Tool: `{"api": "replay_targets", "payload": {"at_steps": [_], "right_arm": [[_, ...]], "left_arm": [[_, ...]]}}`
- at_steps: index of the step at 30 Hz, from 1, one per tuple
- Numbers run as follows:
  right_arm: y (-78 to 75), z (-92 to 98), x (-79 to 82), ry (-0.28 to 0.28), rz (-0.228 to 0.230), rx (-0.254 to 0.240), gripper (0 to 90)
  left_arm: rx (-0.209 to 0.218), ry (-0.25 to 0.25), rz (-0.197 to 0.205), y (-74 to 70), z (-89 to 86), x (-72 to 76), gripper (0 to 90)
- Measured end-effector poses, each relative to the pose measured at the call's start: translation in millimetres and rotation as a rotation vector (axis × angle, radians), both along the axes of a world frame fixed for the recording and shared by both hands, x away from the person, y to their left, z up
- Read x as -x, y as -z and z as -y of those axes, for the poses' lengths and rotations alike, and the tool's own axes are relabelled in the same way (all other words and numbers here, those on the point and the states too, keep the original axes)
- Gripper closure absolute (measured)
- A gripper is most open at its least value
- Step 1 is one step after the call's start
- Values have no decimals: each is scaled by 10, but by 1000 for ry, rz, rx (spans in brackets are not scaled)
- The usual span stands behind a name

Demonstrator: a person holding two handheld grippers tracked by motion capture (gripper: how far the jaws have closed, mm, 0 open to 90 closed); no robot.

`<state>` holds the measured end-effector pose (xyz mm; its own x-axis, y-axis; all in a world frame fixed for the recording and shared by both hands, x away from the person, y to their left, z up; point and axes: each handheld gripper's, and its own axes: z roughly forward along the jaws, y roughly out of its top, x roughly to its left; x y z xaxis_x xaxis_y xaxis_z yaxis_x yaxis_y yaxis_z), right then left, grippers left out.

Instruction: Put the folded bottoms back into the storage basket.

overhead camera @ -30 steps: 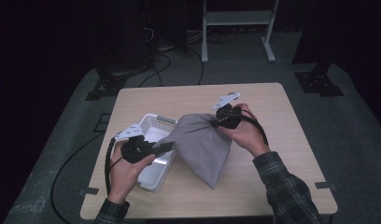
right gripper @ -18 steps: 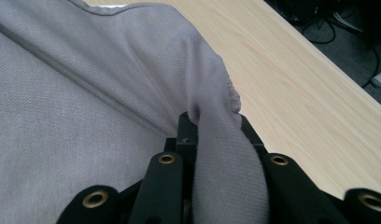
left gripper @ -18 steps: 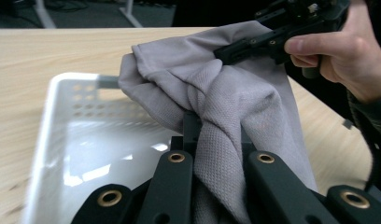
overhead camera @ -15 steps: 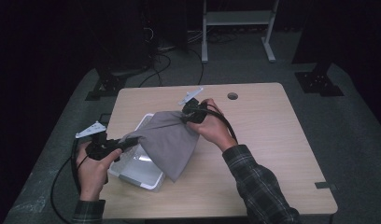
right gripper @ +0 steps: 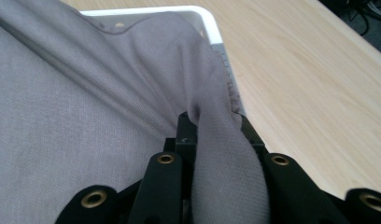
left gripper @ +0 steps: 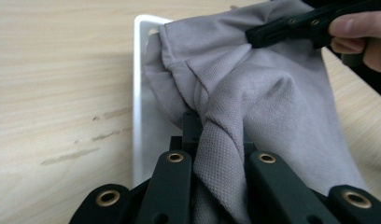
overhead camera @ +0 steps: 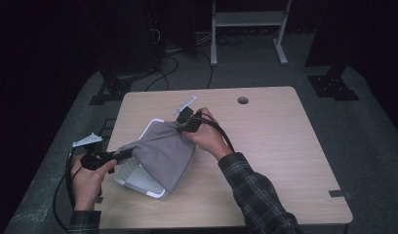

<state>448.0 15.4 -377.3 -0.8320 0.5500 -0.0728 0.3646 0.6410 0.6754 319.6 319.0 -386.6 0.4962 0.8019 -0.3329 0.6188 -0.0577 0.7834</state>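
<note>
Table (overhead camera: 285, 146) – both grippers, left (overhead camera: 126, 155) and right (overhead camera: 183, 127), clamped on grey cloth (overhead camera: 163, 153), shifted left over white basket (overhead camera: 138, 178).

Left gripper (overhead camera: 126, 155) jaws clamped, right gripper (overhead camera: 183, 125) jaws clamped

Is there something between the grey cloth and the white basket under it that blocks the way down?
Nothing visible blocks it. The grey cloth already hangs over the white basket, held at two ends by the left gripper and the right gripper. What lies inside the basket is hidden under the cloth.
</note>
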Motion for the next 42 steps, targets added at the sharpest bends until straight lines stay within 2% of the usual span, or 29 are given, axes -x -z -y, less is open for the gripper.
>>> {"api": "replay_targets", "payload": {"at_steps": [4,9,13,15,16,20,24,27,30,31,33,35,37,39,40,41,42], "right_arm": [[71,-84,-10,-7,-18,6,746],[163,-147,-30,-8,-38,18,740],[177,-160,-44,-10,-42,18,736],[192,-171,-52,-7,-44,15,736],[192,-171,-52,-7,-44,15,736],[220,-175,-67,-16,-51,8,703],[201,-176,-62,-19,-50,-13,645],[138,-135,-48,-16,-43,-47,608],[40,-58,-31,-15,-27,-86,587],[-50,39,-20,-7,-16,-118,616],[-76,78,-18,-4,-18,-127,629],[-124,189,-18,-1,-21,-140,677],[-147,306,-16,7,-30,-149,700],[-153,440,4,13,-39,-170,690],[-153,440,4,13,-39,-170,690],[-139,514,22,13,-44,-185,670],[-139,514,22,13,-44,-185,670]], "left_arm": [[-19,-1,-26,81,-61,-15,816],[-56,12,-39,116,-56,-22,795],[-80,19,-39,138,-65,-30,775],[-97,17,-32,141,-70,-31,710],[-102,16,-29,139,-72,-30,710],[-145,31,7,90,-56,-17,605],[-148,32,35,44,-33,-6,566],[-136,31,62,-2,-2,12,558],[-105,53,68,-30,48,23,583],[-101,65,71,-35,71,25,636],[-85,86,67,-39,133,31,662],[-71,115,53,-34,214,31,704],[-68,142,44,-24,327,34,707],[-64,167,35,-15,420,38,669],[-57,172,29,-12,464,46,669],[-62,192,26,-6,563,60,632],[-62,192,26,-6,563,60,616]]}}
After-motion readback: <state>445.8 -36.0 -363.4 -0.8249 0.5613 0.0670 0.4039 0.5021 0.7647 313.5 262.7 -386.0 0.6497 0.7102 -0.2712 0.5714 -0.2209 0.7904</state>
